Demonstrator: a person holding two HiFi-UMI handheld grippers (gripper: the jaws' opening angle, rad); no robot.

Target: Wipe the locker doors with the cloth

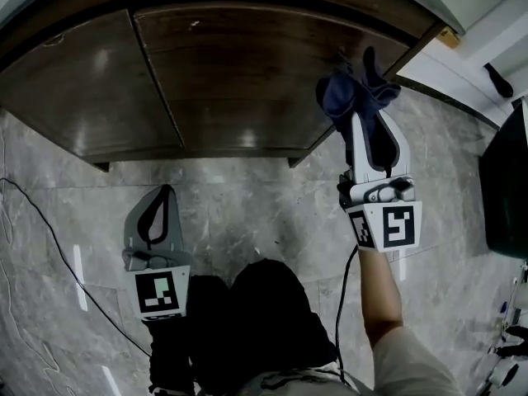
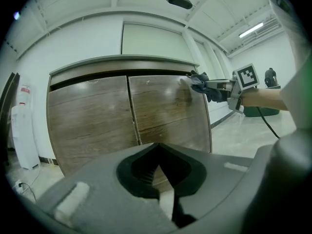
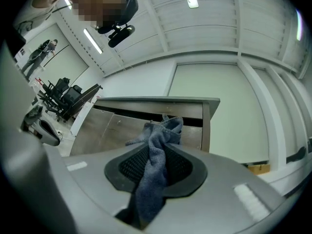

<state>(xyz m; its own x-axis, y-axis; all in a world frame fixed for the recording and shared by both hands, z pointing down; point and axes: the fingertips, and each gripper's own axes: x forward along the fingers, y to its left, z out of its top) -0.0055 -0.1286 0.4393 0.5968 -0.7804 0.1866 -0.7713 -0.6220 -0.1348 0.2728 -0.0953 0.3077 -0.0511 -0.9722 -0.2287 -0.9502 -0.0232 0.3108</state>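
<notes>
The right gripper point(image 3: 157, 150) is clenched on the blue cloth point(image 3: 155, 177). Its fingers point(image 1: 350, 143) stand partly apart with the fabric pinched between the ribbed pads. A bunch of the cloth sticks out past the fingertips and the rest trails back into the throat. Just ahead of those fingertips is the upper right corner of the right locker door point(image 1: 239, 81); the bunched end reaches it, though contact cannot be confirmed. The left gripper point(image 1: 167, 193) has its fingers point(image 1: 134, 221) closed tip to tip with nothing between them. It points at the seam between the right door and the left locker door point(image 1: 82, 89), well short of the wood.
</notes>
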